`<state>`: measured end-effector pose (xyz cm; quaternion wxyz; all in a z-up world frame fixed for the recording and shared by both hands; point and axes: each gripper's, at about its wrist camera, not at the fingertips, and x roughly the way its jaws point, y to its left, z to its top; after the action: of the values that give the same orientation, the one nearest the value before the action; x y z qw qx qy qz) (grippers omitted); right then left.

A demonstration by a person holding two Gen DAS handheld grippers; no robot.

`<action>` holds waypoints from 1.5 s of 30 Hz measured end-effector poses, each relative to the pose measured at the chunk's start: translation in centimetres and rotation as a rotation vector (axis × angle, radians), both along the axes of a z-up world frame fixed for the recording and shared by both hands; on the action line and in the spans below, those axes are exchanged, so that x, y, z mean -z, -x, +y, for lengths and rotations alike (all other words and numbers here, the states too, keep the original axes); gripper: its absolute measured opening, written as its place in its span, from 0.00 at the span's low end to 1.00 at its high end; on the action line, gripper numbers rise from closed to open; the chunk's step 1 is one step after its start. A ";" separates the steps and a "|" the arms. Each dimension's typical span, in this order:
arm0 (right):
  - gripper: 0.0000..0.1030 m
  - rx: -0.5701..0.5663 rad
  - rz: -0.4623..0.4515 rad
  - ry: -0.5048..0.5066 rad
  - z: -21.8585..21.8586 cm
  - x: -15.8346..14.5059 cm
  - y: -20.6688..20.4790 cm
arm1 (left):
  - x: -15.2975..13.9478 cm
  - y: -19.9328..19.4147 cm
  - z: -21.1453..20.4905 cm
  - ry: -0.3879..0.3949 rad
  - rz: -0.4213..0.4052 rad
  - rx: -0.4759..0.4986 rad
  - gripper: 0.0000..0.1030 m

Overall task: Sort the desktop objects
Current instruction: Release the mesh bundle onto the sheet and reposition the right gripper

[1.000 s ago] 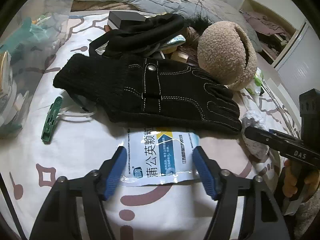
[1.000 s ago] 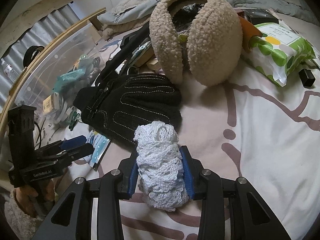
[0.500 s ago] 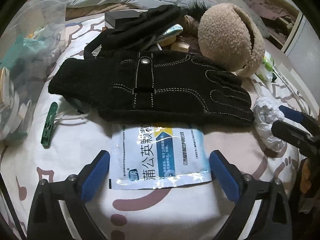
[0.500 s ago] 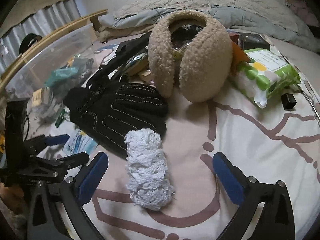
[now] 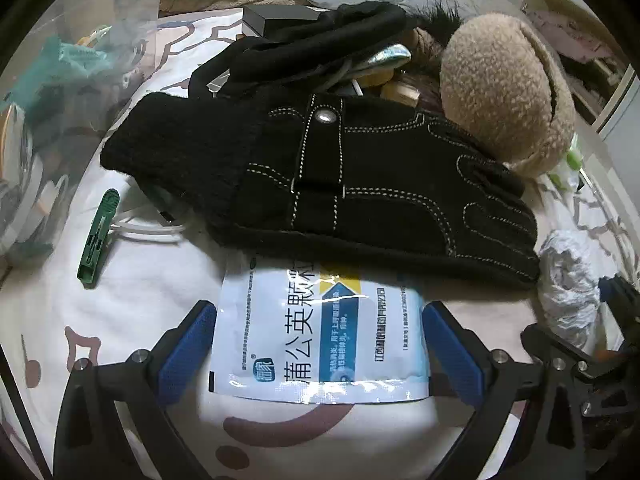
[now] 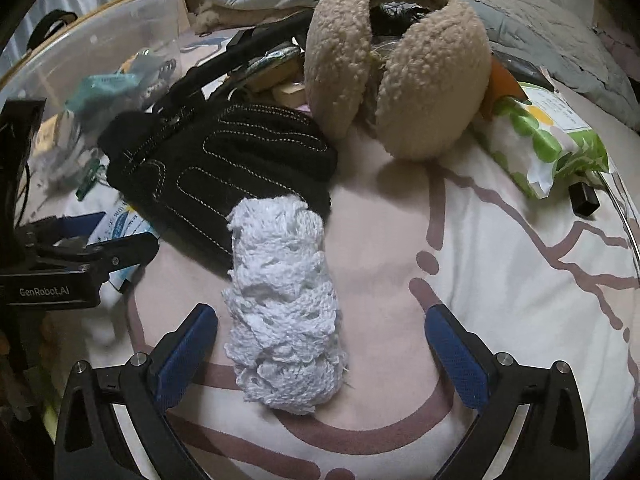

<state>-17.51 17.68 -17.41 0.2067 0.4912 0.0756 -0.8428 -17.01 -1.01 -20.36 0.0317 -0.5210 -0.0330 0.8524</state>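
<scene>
A white and blue medicine sachet (image 5: 320, 332) lies flat on the patterned bedsheet, its far edge tucked under a black stitched glove (image 5: 360, 184). My left gripper (image 5: 320, 344) is open, one blue pad at each side edge of the sachet. A white crocheted bundle (image 6: 284, 312) lies on the sheet between the fingers of my open right gripper (image 6: 320, 356), nearer the left finger and free of both pads. In the right wrist view the left gripper (image 6: 92, 248) shows at the left, over the sachet (image 6: 120, 224).
Beige fleece earmuffs (image 6: 400, 60) stand behind the glove (image 6: 224, 168). A green wipes pack (image 6: 548, 136) and a small black block (image 6: 584, 200) lie at the right. A green clothes peg (image 5: 98, 236) and a clear storage box (image 5: 40, 80) are at the left.
Both grippers have opened wide. The right one let go of the white bundle, which now lies loose. The left pads spread out to the sachet's edges and the view tipped lower.
</scene>
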 end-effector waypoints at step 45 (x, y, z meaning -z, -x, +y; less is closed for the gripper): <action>1.00 0.206 0.009 0.089 4.8 -1.3 -0.4 | -1.5 -3.9 1.6 0.069 0.036 0.148 0.91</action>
<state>-17.10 22.44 -16.13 0.1402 0.4827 -0.0118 -0.8644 -13.06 0.57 -18.89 0.0772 -0.5074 0.0356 0.8575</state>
